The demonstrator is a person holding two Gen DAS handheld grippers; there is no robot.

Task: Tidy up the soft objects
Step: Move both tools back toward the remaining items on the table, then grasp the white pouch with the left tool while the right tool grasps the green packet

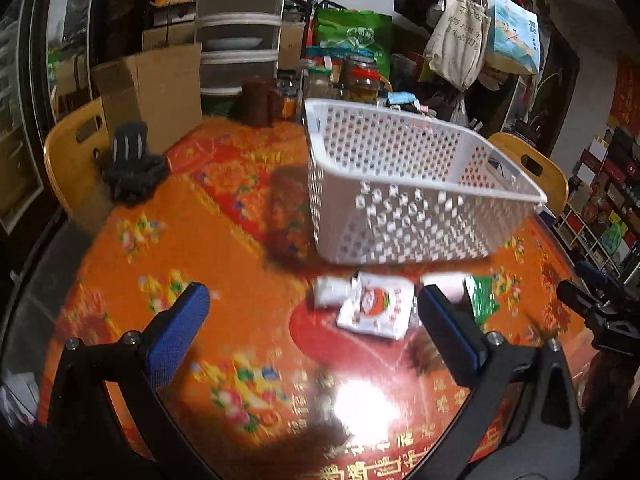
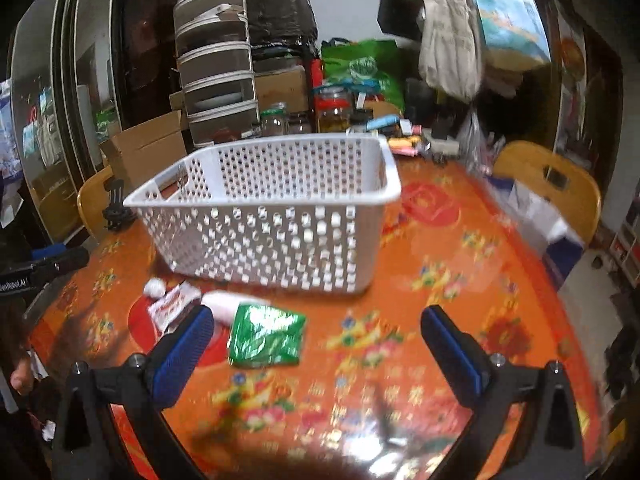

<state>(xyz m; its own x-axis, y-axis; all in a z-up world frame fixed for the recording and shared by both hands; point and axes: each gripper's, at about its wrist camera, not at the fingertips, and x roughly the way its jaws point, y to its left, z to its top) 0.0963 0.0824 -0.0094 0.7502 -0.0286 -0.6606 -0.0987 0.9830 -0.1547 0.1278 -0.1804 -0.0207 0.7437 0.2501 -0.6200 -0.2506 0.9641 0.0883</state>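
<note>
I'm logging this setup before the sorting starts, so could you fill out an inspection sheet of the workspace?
Surface: round table under an orange and red flowered cover, glossy with glare near the front edge.
Job's things: white basket, looks empty; in front of it lie a green packet, a white printed packet, a small white roll and a pinkish white roll.
Clutter: dark glove at the far left edge; jars and a cardboard box behind.
Grippers: left gripper and right gripper both open, holding nothing, above the table.
Cables: nothing seen.
Surroundings: wooden chairs, stacked drawers, hanging bags.
</note>
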